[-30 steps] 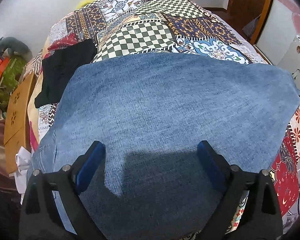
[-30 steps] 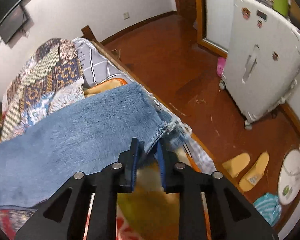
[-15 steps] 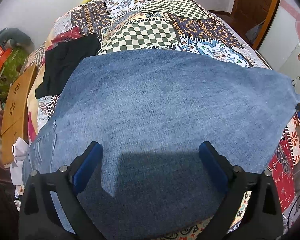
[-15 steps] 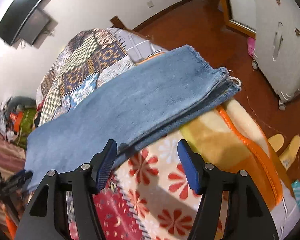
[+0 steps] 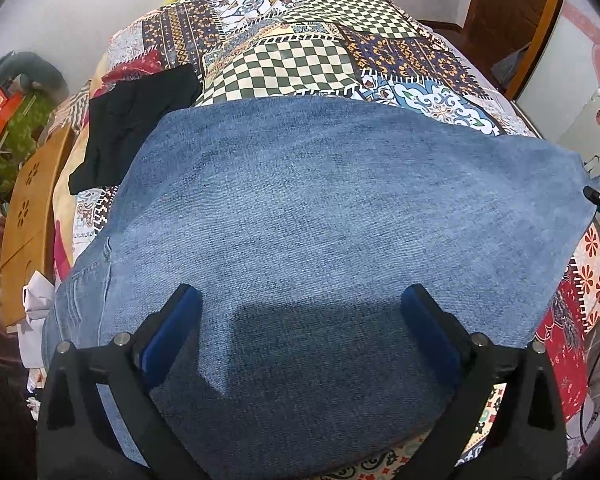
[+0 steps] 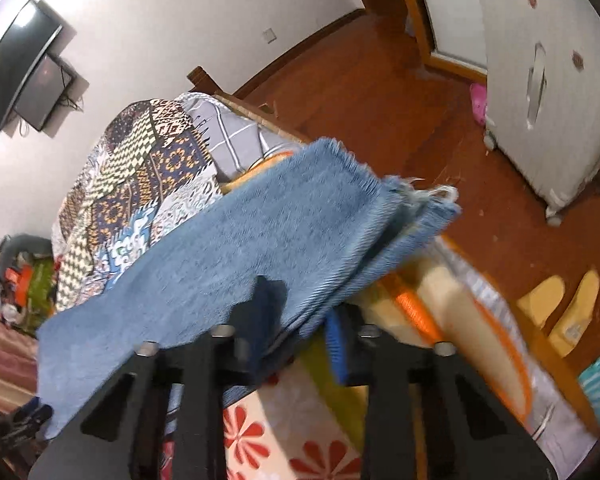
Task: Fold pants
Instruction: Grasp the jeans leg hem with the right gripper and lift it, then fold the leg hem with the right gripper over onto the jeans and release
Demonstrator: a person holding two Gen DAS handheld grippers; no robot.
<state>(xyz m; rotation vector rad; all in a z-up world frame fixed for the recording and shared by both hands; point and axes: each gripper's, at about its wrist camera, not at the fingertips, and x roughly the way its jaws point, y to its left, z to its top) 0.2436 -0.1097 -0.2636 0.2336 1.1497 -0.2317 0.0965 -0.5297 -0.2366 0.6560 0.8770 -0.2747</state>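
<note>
Folded blue denim pants (image 5: 340, 216) on patchwork-quilted bed (image 5: 300, 52).
Left gripper (image 5: 300, 312) spread wide above them, holding nothing; right gripper (image 6: 300, 320) pinches their frayed hem edge.

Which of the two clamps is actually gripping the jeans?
The right gripper: its fingers pinch the jeans edge near the frayed hems. The left gripper hovers wide open above.

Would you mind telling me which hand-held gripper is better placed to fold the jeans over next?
Right hand-held gripper: its fingers straddle the jeans' frayed-hem edge. The left is open over mid-fabric.
</note>
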